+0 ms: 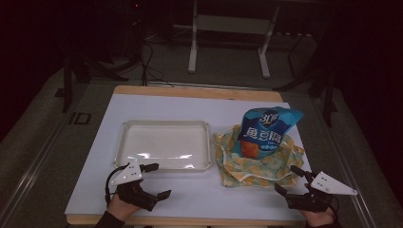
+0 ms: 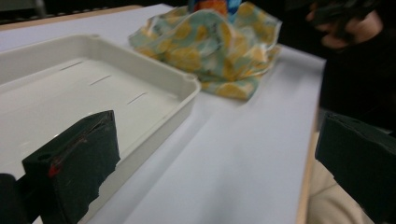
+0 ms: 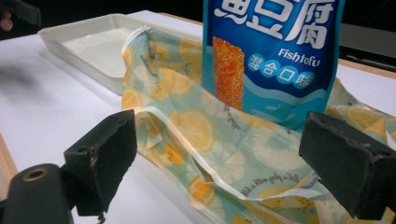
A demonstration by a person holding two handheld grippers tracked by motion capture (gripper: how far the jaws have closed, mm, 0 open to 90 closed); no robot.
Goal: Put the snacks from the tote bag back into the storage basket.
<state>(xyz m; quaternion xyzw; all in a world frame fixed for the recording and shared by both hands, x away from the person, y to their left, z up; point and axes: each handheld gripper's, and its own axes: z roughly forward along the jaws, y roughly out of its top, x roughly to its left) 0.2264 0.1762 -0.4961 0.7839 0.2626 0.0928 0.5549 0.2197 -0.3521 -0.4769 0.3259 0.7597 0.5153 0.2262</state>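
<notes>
Left tongs (image 1: 156,181) and right tongs (image 1: 289,180) gape empty.

snack bag (image 3: 273,60) | "Fishtofu" | "30" (top; Chinese characters too)

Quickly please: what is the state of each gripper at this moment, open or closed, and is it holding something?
Left gripper: open, holding nothing, beside the white tray.
Right gripper: open, holding nothing, in front of the lemon-print bag.
</notes>
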